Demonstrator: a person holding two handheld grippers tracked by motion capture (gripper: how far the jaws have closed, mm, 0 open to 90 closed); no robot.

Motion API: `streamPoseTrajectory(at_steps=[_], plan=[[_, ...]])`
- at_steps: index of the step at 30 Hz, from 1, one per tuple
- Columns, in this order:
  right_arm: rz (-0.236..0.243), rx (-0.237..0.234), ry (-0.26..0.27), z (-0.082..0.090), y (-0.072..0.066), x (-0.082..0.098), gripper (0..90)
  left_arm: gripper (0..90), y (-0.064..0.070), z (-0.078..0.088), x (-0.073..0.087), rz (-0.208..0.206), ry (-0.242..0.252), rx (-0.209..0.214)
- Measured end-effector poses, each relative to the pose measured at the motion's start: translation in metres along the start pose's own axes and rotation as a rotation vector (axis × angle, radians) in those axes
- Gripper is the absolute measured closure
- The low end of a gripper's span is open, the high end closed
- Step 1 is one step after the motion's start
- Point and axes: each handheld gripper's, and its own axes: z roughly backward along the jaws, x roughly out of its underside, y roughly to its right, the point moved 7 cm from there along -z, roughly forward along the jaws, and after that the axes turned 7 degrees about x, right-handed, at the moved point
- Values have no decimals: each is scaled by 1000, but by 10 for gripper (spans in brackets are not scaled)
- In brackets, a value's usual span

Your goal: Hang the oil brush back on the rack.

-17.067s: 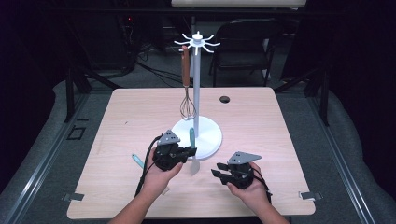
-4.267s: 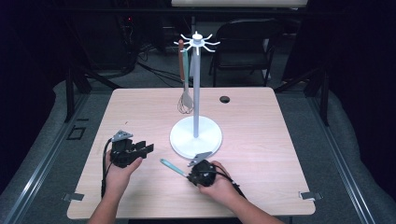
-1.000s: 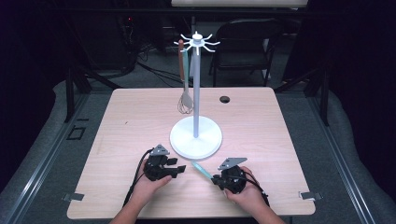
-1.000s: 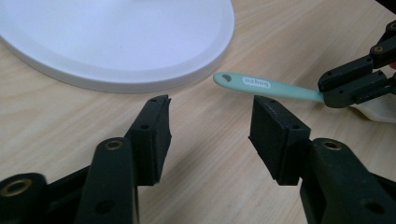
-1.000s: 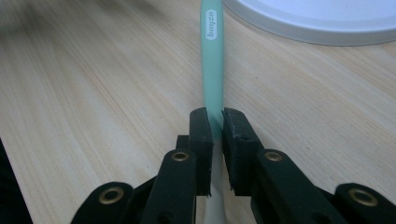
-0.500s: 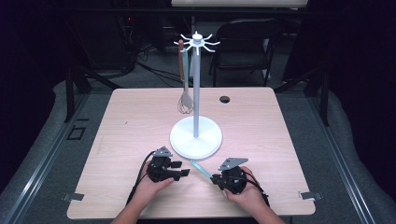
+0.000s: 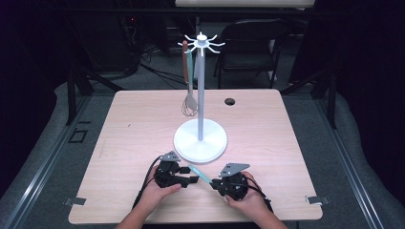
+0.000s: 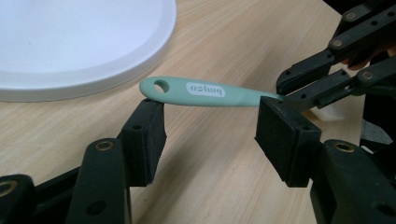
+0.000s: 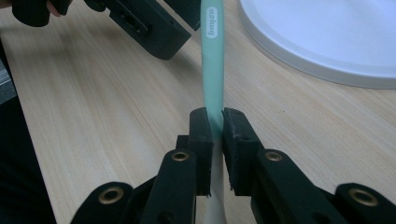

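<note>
Pale wood-grain laminate covers the table (image 7: 133,138), a rectangular top with rounded corners and a small round black grommet hole (image 7: 229,101) near its far edge. The table stands on grey carpet (image 7: 43,157), and the room beyond it is dark: a black chair (image 7: 250,47), a tangle of cables on the floor (image 7: 143,67) and black frame posts show behind it.

A white utensil stand (image 7: 200,138) sits on the middle of the table, with a round flat base, a thin pole and a crown of short hooks at the top. A whisk with a brown handle (image 7: 189,102) hangs from one hook on the stand's left side, with a pale green utensil hanging close beside it.

Near the front edge, just in front of the stand's base, a person's two hands hold the grippers facing each other. The right gripper (image 9: 214,123) is clamped on a mint-green utensil handle (image 8: 205,92), its pads pressed against both sides of the handle's lower part. The handle is raised off the table and reaches across toward the left gripper (image 8: 210,133), with its hanging hole at the free end.

The left gripper's jaws have just been opening and stand apart. The handle's end lies across the gap between them, at the tips of the pads, which do not press on it.
</note>
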Motion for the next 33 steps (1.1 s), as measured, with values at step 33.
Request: streamPoseTrajectory(at_steps=[33], plan=[[-52, -59, -128, 3, 1, 18, 794, 434, 15, 6, -12, -54, 56, 27]])
